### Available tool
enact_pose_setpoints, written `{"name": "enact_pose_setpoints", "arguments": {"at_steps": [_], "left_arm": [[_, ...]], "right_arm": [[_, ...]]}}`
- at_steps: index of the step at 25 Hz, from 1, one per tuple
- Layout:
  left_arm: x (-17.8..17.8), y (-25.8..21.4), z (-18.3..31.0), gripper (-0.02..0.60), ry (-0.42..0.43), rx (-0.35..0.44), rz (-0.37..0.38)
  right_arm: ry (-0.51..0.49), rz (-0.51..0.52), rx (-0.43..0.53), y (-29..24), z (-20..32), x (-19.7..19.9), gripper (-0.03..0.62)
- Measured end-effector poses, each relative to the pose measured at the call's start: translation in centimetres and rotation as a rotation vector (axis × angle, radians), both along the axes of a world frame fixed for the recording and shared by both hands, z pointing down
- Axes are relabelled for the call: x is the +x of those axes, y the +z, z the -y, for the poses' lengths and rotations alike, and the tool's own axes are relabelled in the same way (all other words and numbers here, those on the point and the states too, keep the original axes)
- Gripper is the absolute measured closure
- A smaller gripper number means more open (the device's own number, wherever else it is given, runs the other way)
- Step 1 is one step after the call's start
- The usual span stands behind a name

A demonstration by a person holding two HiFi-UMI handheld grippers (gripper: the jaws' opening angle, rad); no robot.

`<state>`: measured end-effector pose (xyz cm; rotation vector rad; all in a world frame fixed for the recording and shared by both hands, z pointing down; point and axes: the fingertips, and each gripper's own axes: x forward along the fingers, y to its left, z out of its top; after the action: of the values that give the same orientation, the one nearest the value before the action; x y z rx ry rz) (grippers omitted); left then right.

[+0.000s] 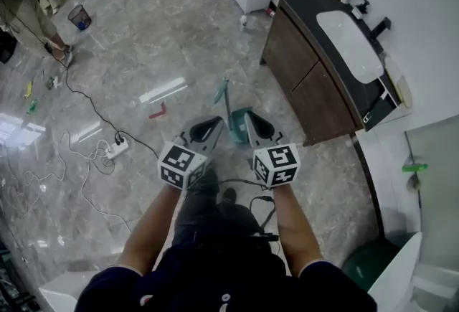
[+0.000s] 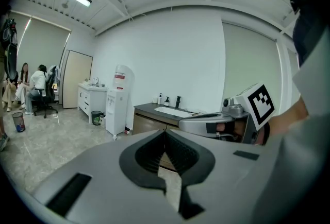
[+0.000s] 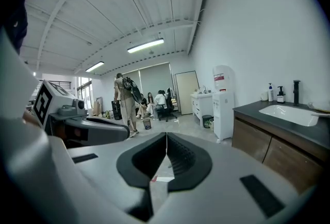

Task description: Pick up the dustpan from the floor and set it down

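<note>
The teal dustpan (image 1: 234,124) stands on the marble floor in the head view, its long handle (image 1: 224,92) rising from it. My left gripper (image 1: 214,121) and right gripper (image 1: 251,117) hang side by side above it, one on each side of the pan. Both are shut with nothing between their jaws. In the left gripper view the left gripper (image 2: 165,131) has its jaws closed tip to tip, and the right gripper (image 3: 166,134) shows the same in its own view. Neither gripper view shows the dustpan.
A dark vanity cabinet with a white sink (image 1: 319,70) stands close on the right. A red piece (image 1: 158,113), a white strip (image 1: 163,90) and a power strip with cables (image 1: 117,149) lie on the floor to the left. A person (image 1: 29,13) stands far left; a green bin (image 1: 369,264) is at the lower right.
</note>
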<state>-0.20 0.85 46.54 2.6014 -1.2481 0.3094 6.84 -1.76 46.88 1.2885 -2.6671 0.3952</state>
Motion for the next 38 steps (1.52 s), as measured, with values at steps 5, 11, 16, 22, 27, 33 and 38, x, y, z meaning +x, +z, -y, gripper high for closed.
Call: {"name": "enact_pose_setpoints", "arguments": {"at_steps": [5, 11, 16, 22, 27, 33, 38], "left_arm": [[-1.7, 2.2, 4.5, 0.568, 0.010, -0.023, -0.014], [-4.7, 6.1, 10.1, 0.568, 0.027, -0.089, -0.020], [-6.1, 10.1, 14.1, 0.568, 0.047, -0.168, -0.003], [-6.1, 14.6, 16.8, 0.568, 0.087, -0.229, 0.004], [-6.1, 17.6, 18.0, 0.568, 0.088, -0.282, 0.015], [-6.6, 20.3, 18.7, 0.568, 0.084, -0.316, 0.017], [-7.1, 21.1, 18.5, 0.568, 0.081, -0.345, 0.013]], "right_arm": [[0.021, -0.058, -0.068, 3.7, 3.9, -1.5, 0.586], [0.044, -0.114, -0.172, 9.5, 9.1, -4.0, 0.585], [0.137, -0.166, -0.223, 14.9, 13.5, -3.8, 0.583], [0.086, -0.226, -0.309, 22.3, 15.9, -3.9, 0.464], [-0.008, -0.303, -0.354, 27.8, 16.7, -4.1, 0.407], [-0.141, -0.333, -0.266, 29.8, 18.8, -6.5, 0.391], [-0.227, -0.340, -0.211, 30.3, 19.9, -8.2, 0.391]]}}
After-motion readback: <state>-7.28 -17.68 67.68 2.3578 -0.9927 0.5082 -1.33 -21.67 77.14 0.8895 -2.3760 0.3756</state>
